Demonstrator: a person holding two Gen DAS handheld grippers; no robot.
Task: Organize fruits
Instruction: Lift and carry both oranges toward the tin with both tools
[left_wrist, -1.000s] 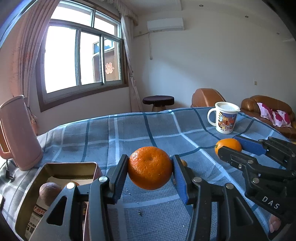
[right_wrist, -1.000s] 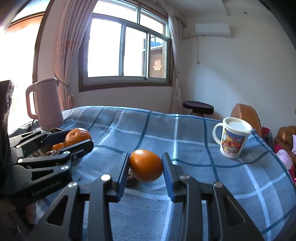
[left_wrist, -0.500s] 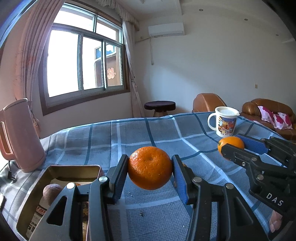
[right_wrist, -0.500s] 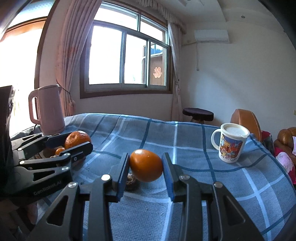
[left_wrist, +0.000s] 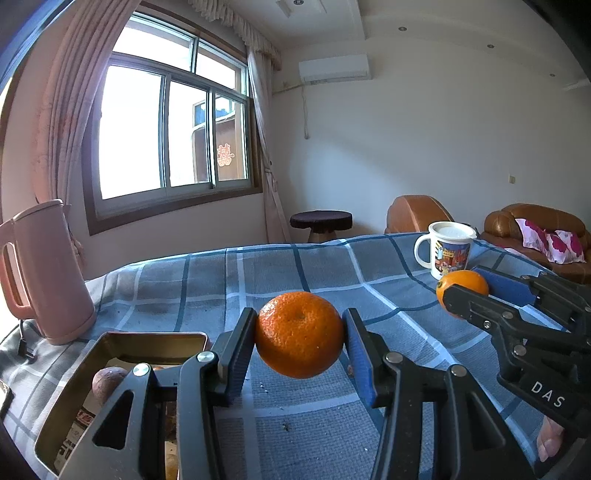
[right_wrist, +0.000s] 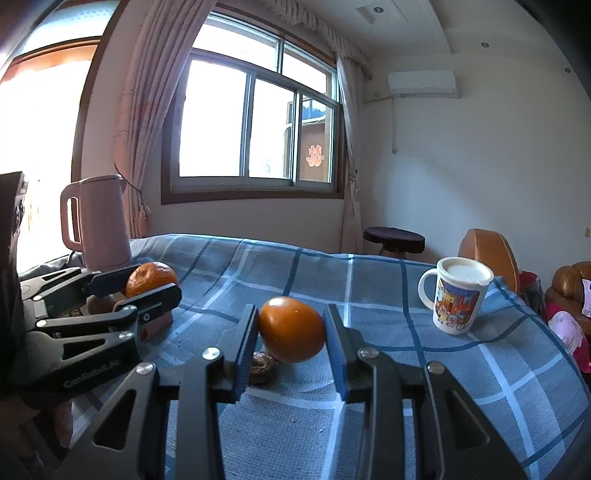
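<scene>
I have a mandarin (left_wrist: 299, 334) pinched in the left gripper (left_wrist: 299, 339) and a smooth orange fruit (right_wrist: 291, 329) pinched in the right gripper (right_wrist: 291, 332), both lifted above the checked tabletop (left_wrist: 295, 269). I'd swing the left one over the gold tin (left_wrist: 74, 391) first, lower inside its rim, then spread the fingers. The kettle (left_wrist: 44, 273) crowds the tin's far side; the right gripper stays clear by the mug (right_wrist: 456, 299).

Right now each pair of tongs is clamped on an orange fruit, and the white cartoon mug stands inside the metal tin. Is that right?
Not quite. The mug stands on the blue checked cloth, far from the tin, as the left wrist view shows. The left tongs and right tongs do each grip an orange fruit.
</scene>
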